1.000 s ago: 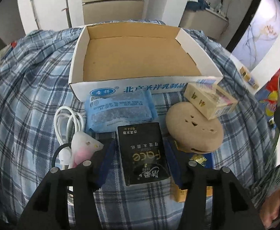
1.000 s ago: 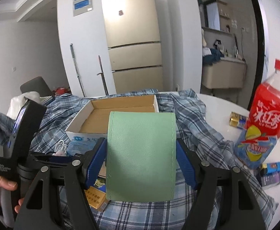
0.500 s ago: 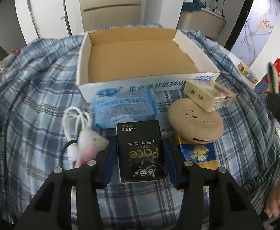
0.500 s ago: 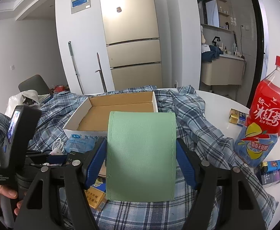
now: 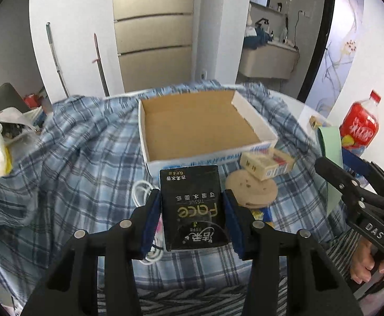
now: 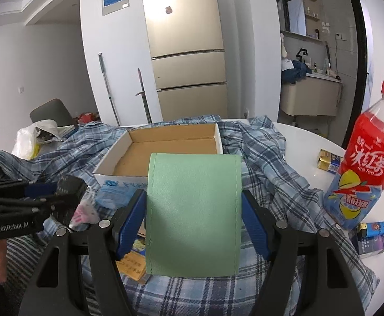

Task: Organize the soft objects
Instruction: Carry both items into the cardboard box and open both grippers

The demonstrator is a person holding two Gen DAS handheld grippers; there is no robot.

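Tissue pack [image 5: 192, 208], clamped lengthwise in my left gripper [image 5: 192, 210], sits just short of the box [image 5: 202, 129] dead ahead, nearer than my right gripper [image 6: 193, 210], which pinches the green pouch [image 6: 193, 210] farther back.

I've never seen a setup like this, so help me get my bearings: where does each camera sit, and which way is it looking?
Left wrist: on the left gripper, looking along its fingers at the black tissue pack and cardboard box; the person's right hand shows.
Right wrist: on the right gripper, facing the green pad it holds; left gripper shows.
Shared: box, plaid cloth, red bottle.
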